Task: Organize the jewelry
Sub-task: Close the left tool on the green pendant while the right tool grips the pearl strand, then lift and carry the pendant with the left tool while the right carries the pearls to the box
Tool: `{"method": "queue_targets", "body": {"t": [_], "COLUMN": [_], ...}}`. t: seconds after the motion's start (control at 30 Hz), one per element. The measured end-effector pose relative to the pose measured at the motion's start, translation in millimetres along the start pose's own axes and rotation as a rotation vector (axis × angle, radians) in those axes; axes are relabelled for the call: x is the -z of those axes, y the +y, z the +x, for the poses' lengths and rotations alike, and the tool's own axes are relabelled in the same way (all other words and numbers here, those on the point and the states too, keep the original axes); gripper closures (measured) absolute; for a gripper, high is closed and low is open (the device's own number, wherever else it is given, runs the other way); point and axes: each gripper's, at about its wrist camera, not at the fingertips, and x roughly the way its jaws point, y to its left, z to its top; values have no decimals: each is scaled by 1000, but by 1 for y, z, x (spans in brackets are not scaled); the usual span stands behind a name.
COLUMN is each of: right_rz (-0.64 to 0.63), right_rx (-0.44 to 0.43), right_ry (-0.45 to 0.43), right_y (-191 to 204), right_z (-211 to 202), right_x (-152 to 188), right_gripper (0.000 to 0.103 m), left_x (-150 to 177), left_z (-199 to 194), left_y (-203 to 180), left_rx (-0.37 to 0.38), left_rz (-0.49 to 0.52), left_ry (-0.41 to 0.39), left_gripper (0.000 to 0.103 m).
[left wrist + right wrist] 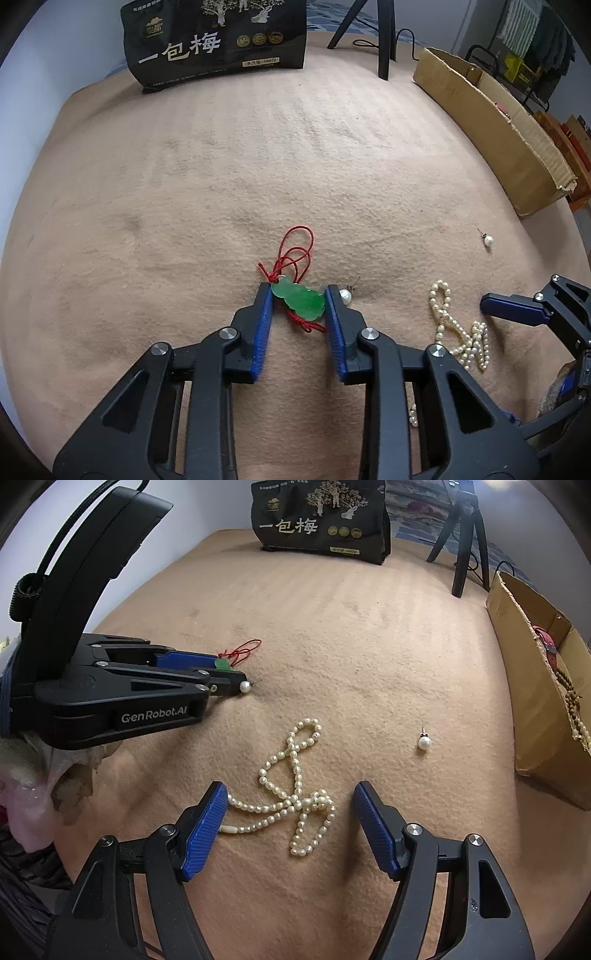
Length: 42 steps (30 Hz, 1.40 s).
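Note:
A green jade pendant point(300, 300) on a red cord point(293, 254) lies on the tan blanket. My left gripper point(298, 295) is open, with its blue pads on either side of the pendant; it also shows in the right wrist view point(229, 675). A pearl earring point(345, 295) lies just right of its right finger. A pearl necklace point(295, 790) lies in a heap between the open fingers of my right gripper point(290, 794). A second pearl earring point(424, 741) lies further right.
An open cardboard box point(535, 686) at the right holds a wooden bead string point(572, 705) and a red strap. A black snack bag point(321, 517) stands at the back. Tripod legs point(465, 550) stand at the back right.

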Motion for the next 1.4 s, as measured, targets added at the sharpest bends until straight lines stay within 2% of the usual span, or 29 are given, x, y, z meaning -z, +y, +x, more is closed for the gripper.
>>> {"method": "queue_targets", "body": {"t": [0.03,0.07,0.2,0.33,0.4,0.43,0.47,0.5,0.57,0.67,1.1,1.4], "right_rz": [-5,-13,-62,-155,-163,-160,-158,-156,-141,-106,-42,39], "right_rx": [1,4,19,77,74,72,78,79,63,57,19,-32], "right_ry": [0,2,13,25,28,29,26,23,20,16,-73,-169], "right_y": [1,2,11,23,22,21,19,17,11,2,-8,-18], "right_z": [1,2,7,12,12,11,10,8,5,2,-29,-69], "right_x": [-1,0,0,4,4,4,4,3,-1,-7,-22,-34], "right_gripper": [32,32,25,24,25,30,42,50,88,100,100,100], "left_x": [0,0,1,3,3,4,4,4,4,3,-1,-12], "left_z": [0,0,0,0,0,-1,-1,-2,-2,-4,-32,-61], "left_y": [1,1,5,5,5,6,7,9,11,16,37,25], "left_rx": [2,-1,12,10,11,13,14,14,12,1,-25,-3], "left_rz": [-1,-1,-13,-12,-13,-16,-21,-26,-35,-45,-111,-88], "left_ry": [0,-1,0,-4,-4,-4,-3,-3,-4,-9,-75,-156], "left_gripper": [76,84,84,84,84,84,84,84,84,84,84,84]}}
